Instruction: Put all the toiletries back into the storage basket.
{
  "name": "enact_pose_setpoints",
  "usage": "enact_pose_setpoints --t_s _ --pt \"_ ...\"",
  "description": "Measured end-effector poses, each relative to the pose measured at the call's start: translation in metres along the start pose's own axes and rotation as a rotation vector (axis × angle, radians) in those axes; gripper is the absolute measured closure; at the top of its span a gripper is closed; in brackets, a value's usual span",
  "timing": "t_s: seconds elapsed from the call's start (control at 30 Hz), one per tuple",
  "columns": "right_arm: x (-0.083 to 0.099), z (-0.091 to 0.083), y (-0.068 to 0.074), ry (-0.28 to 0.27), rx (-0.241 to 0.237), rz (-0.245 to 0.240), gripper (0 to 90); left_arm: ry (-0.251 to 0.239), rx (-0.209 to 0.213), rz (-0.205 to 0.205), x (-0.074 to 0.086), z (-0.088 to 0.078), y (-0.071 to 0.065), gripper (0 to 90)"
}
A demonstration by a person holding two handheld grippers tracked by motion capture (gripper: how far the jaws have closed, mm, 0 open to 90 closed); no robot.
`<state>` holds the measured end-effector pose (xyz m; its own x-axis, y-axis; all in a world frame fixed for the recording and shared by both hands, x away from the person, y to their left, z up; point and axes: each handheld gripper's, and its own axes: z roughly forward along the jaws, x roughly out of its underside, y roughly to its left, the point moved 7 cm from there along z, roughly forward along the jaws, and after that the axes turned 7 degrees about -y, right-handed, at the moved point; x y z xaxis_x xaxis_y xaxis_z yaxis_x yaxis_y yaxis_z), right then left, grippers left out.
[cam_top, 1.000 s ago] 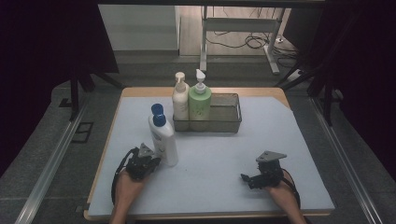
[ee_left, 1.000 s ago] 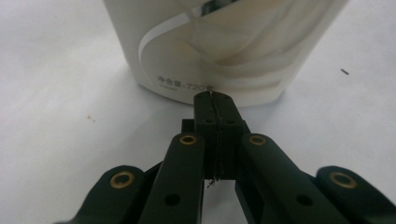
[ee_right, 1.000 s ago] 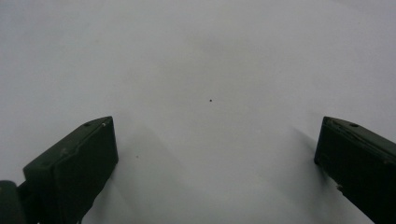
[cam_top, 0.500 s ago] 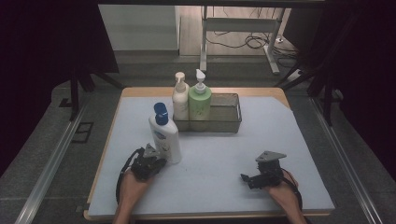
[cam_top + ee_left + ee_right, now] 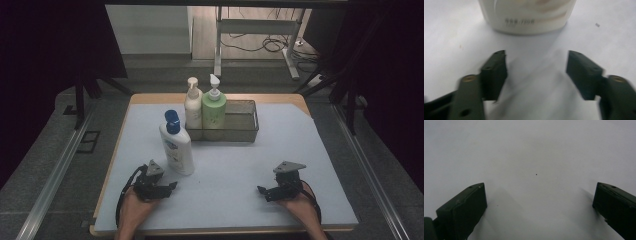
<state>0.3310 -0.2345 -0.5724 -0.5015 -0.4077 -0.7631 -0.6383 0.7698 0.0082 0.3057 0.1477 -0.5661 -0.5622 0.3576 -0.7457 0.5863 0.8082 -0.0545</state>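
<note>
High view shows the left gripper (image 5: 167,187) at the near left of the table (image 5: 240,170), resting on the pale mat just on the near side of the white bottle with the blue cap (image 5: 176,145), which stands upright and free. Its jaws have just been opening; the left gripper view shows them spread wide with bare mat between them and the bottle's base (image 5: 526,17) a little ahead, untouched. Farther back, a cream pump bottle (image 5: 193,105) and a green pump bottle (image 5: 214,107) stand side by side in the left end of the mesh tray (image 5: 245,131). At the near right, the right gripper (image 5: 262,192) lies on the mat, jaws wide apart around nothing.

The likely risk: the white bottle is tall and narrow, so a jaw nudging it on a forward reach could tip it toward the tray.
</note>
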Motion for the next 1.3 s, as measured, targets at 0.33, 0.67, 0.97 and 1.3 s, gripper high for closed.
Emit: enact_pose_setpoints --t_s 0.33,0.67,0.97,1.3 --pt "-0.001 -0.003 0.003 0.023 -0.006 0.007 0.0 -0.026 -0.043 -0.021 0.017 -0.008 0.006 12.3" --pt "-0.019 -0.009 0.016 -0.038 -0.058 0.004 0.6 -0.033 -0.051 -0.015 0.017 -0.007 0.006 12.2" --pt "-0.045 -0.015 0.03 -0.092 -0.091 -0.029 1.1 -0.032 -0.053 -0.01 0.017 -0.007 0.006 12.2" --pt "-0.076 -0.013 0.046 -0.125 -0.144 -0.066 1.1 -0.035 -0.054 -0.013 0.017 -0.007 0.006 12.2"
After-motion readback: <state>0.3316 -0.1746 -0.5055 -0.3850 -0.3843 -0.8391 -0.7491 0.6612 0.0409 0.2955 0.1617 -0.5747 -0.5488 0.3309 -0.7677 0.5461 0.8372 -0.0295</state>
